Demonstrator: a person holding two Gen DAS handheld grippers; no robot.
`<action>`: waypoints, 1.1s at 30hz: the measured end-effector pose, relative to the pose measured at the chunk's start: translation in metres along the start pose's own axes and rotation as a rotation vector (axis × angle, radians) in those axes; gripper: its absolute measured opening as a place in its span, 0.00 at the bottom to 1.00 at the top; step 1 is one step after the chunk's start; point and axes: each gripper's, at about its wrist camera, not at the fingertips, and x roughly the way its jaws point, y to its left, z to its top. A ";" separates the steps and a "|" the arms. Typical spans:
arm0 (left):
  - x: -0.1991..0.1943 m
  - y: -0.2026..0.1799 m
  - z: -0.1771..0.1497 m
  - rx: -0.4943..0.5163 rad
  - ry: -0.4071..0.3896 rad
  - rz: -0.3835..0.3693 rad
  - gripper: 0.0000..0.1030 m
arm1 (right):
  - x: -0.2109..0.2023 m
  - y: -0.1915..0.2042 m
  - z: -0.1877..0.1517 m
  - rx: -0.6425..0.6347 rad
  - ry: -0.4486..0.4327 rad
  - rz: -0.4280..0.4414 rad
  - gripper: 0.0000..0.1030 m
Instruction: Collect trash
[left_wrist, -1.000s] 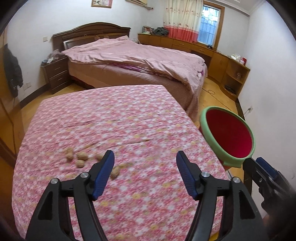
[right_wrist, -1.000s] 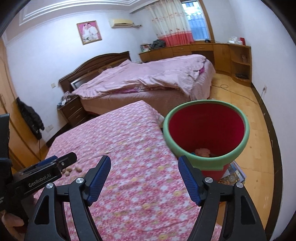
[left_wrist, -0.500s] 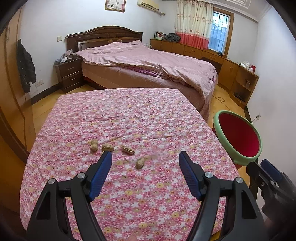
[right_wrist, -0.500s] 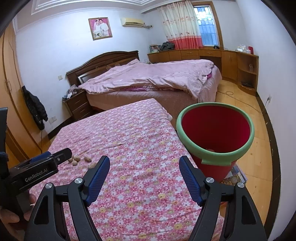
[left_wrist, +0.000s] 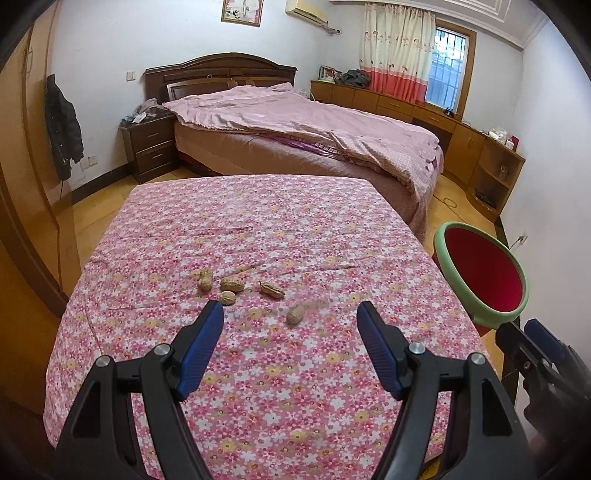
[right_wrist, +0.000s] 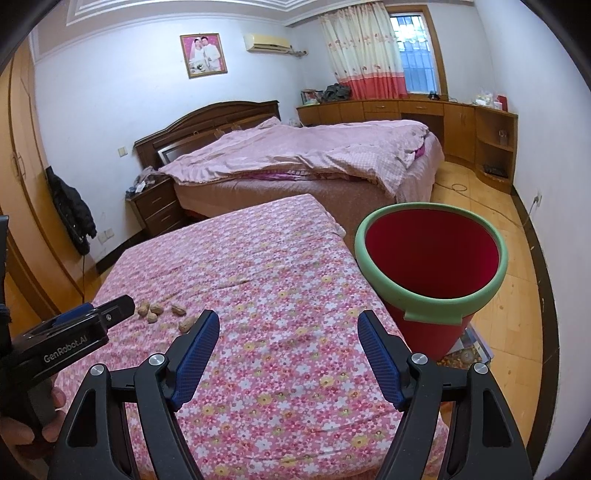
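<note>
Five peanuts (left_wrist: 236, 287) lie on the flowered cloth of the table (left_wrist: 258, 369), a little toward its left edge and closer to my near edge than to the far one. Four of them sit close together in a loose cluster, and the fifth peanut (left_wrist: 295, 315) lies apart, nearer to me and slightly to the right of the others. My left tongs (left_wrist: 290, 325) hang over the near part of the table with the jaws spread wide and nothing between the blue pads; the lone peanut shows in the gap, but it rests on the cloth beyond the tips, untouched. My right tongs (right_wrist: 288, 328) are likewise wide apart and empty, held above the near right part of the table. From the right wrist view I see the left tongs at the left edge of the picture, with the peanuts just past their tip, and part of my hand (right_wrist: 22, 424) wrapped around the handle. The trash bin (right_wrist: 430, 273), red with a pale green rim, stands on the wooden floor right beside the table's right edge, its mouth open toward me. I cannot tell from here what lies at its bottom. Something like a printed magazine (right_wrist: 469, 350) lies on the floor at the bin's foot.
</note>
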 end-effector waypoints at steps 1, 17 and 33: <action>0.000 0.000 0.000 -0.002 -0.001 0.002 0.72 | 0.000 0.000 0.000 0.001 -0.001 0.000 0.76; -0.006 -0.001 0.000 0.003 -0.026 0.017 0.72 | -0.004 -0.002 0.000 0.013 -0.006 -0.008 0.76; -0.007 0.000 0.001 0.003 -0.024 0.018 0.72 | -0.004 -0.002 0.000 0.012 -0.005 -0.008 0.76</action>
